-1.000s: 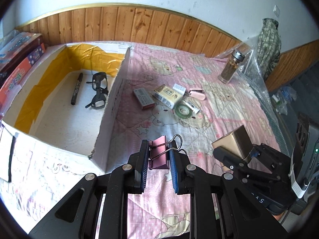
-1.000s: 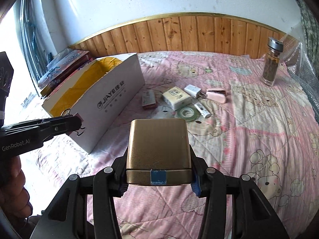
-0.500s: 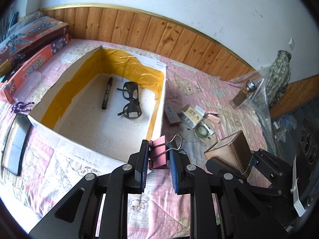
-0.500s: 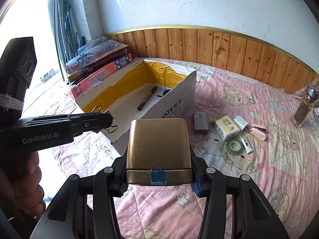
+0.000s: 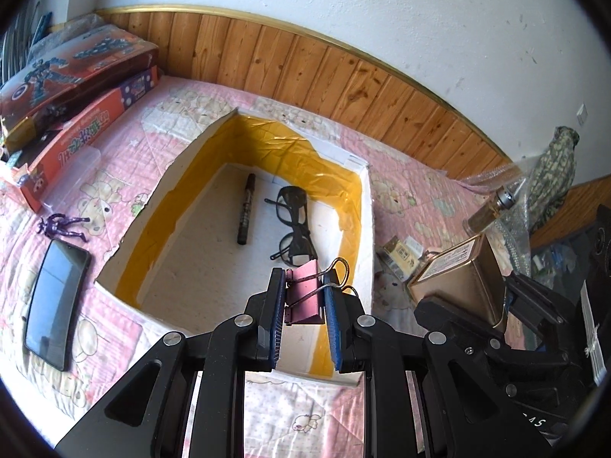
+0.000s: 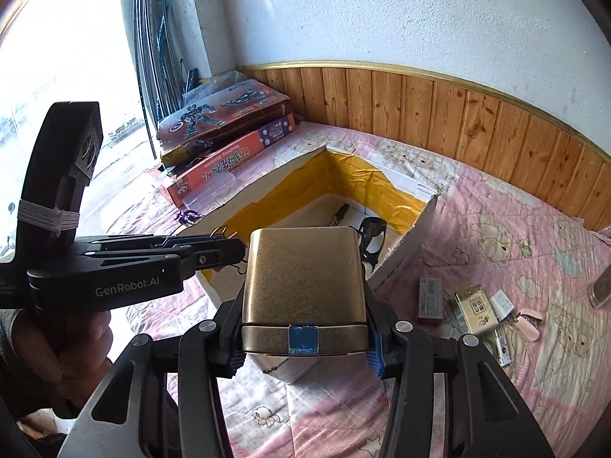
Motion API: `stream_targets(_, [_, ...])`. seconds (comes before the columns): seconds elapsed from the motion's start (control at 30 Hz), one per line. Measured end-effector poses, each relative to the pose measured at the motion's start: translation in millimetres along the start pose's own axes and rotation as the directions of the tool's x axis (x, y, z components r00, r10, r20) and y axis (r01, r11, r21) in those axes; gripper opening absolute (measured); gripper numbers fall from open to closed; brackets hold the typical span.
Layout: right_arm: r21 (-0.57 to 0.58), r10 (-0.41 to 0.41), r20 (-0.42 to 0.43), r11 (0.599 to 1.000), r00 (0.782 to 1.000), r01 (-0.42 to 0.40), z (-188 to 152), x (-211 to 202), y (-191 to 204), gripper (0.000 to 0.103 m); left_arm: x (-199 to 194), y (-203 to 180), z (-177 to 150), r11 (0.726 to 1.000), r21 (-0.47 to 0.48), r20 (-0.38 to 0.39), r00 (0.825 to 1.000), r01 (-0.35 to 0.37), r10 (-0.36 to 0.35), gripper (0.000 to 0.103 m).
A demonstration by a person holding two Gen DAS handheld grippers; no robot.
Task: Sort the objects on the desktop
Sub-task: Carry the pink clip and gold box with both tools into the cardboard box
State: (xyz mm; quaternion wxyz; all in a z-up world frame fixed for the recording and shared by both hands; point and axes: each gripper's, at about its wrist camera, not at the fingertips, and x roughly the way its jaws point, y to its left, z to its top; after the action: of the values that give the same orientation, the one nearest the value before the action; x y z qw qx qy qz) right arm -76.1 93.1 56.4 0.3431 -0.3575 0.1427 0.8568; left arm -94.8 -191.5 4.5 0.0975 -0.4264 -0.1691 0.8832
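Observation:
My left gripper [image 5: 304, 297] is shut on a pink binder clip [image 5: 305, 295] and holds it over the near right corner of an open white cardboard box [image 5: 160, 191] lined with yellow tape. A black marker [image 5: 244, 210] and black glasses [image 5: 294, 225] lie inside the box. My right gripper [image 6: 303, 328] is shut on a gold tin [image 6: 303, 274], held above the box's near edge [image 6: 401, 263]. The tin also shows in the left wrist view [image 5: 458, 282], to the right of the clip. The left gripper also shows in the right wrist view [image 6: 214, 252].
A phone [image 5: 53, 297] and a purple figure [image 5: 61, 225] lie left of the box. Stacked game boxes [image 5: 76, 87] sit at the far left. Small packets and a tape roll [image 6: 473, 309] lie on the pink bedspread right of the box. A glass bottle [image 5: 488, 213] stands far right.
Both grippers have moved left and up toward the box with their loads. The clip is now over the box's corner and the tin is close to its near edge.

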Motion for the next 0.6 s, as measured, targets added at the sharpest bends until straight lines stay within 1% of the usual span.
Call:
stream_targets(0.17, [-0.025, 0.017, -0.034, 1.0, 0.999, -0.017, 20, 21, 0, 0.05, 13, 13, 14, 1.0, -0.017, -0.037, 0.999, -0.017, 0.017, 0.019])
stream_targets(0.4, [-0.071, 0.019, -0.092, 0.997, 0.996, -0.026, 43, 55, -1, 0.05, 37, 34, 33, 0.997, -0.077, -0.106, 0.994, -0.027, 0.019, 0.019])
stream_targets(0.6, [-0.103, 0.013, -0.175, 0.994, 0.984, -0.031, 61, 92, -5, 0.05, 56, 47, 44, 0.994, -0.084, -0.16, 0.986, -0.067, 0.053, 0.019])
